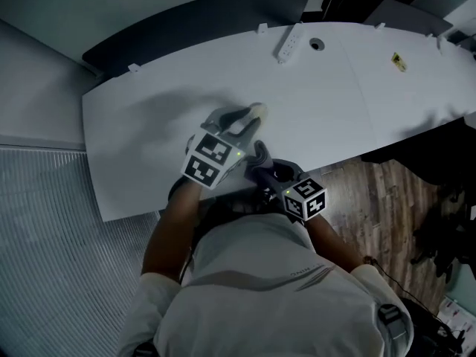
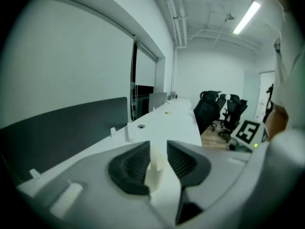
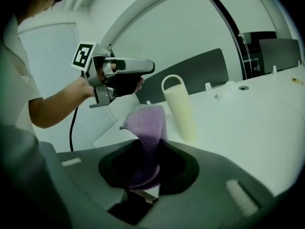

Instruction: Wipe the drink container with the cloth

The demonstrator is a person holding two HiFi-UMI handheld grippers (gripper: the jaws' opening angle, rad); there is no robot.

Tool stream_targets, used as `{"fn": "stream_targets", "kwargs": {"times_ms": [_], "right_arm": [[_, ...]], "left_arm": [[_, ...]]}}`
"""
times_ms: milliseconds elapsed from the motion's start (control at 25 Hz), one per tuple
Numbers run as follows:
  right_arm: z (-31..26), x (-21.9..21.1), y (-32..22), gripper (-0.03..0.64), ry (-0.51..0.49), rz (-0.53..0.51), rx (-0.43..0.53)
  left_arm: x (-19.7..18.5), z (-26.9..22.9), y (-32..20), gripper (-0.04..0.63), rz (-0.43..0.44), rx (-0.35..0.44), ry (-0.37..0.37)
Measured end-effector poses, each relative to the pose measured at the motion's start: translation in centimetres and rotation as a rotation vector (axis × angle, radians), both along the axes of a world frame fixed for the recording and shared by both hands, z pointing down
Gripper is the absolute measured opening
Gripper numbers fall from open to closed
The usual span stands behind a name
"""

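Left fingers (image 2: 135,165): apart, with a ribbed pad on either side of the cream drink container (image 2: 155,170). A sliver of gap shows at the right-hand pad, so I read no squeeze yet.
Right fingers (image 3: 178,166): clamped on the purple cloth (image 3: 148,120), which stands up out of them as a loose flap.
Drink container: upright on the white desk (image 1: 149,117); tall and narrow, with a loop handle on top. In the right gripper view it stands just beyond the cloth, not touching it.
Left gripper (image 2: 157,148): aimed at the container's upper part. This is probably to steady the container so it neither tips nor slides under the wipe.
Right gripper (image 3: 147,149): low and close to the person's body, flap pointed at the container. It pinches the cloth at one end, so free fabric leads rather than the jaw tips.
Step (judged): approach; wiping not begun.
Next (judged): close the left pads on the container, then lay the flap against its wall.
Risk (judged): the container looks light and top-heavy, so a push before it is gripped could topple it.
Elsewhere: power strip (image 1: 288,42) at the desk's far edge, well apart.
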State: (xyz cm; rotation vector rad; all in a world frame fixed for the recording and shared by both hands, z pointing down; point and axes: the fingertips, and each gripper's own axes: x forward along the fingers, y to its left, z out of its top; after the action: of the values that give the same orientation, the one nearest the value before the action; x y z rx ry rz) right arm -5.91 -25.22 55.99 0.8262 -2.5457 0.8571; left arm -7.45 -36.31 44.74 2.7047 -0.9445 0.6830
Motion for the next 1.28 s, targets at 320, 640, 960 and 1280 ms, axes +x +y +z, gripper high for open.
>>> {"fn": "stream_targets", "kwargs": {"times_ms": [320, 640, 960, 1280], "right_arm": [[0.9, -3.0, -3.1, 0.098, -0.051, 0.044, -0.006], [2.4, -5.0, -5.8, 0.098, -0.056, 0.006, -0.008], [1.0, -4.8, -8.6, 0.098, -0.111, 0.120, 0.061], [2.8, -3.8, -9.9, 0.096, -0.308, 0.312, -0.157]], "left_arm": [[1.0, 5.4, -2.0, 0.141, 0.089, -0.082, -0.140], [2.1, 6.6, -2.1, 0.135, 0.109, -0.107, -0.168], [1.7, 6.6, -2.4, 0.110, 0.121, -0.093, -0.160], [1.7, 6.7, -2.5, 0.109, 0.108, -0.093, -0.145]]}}
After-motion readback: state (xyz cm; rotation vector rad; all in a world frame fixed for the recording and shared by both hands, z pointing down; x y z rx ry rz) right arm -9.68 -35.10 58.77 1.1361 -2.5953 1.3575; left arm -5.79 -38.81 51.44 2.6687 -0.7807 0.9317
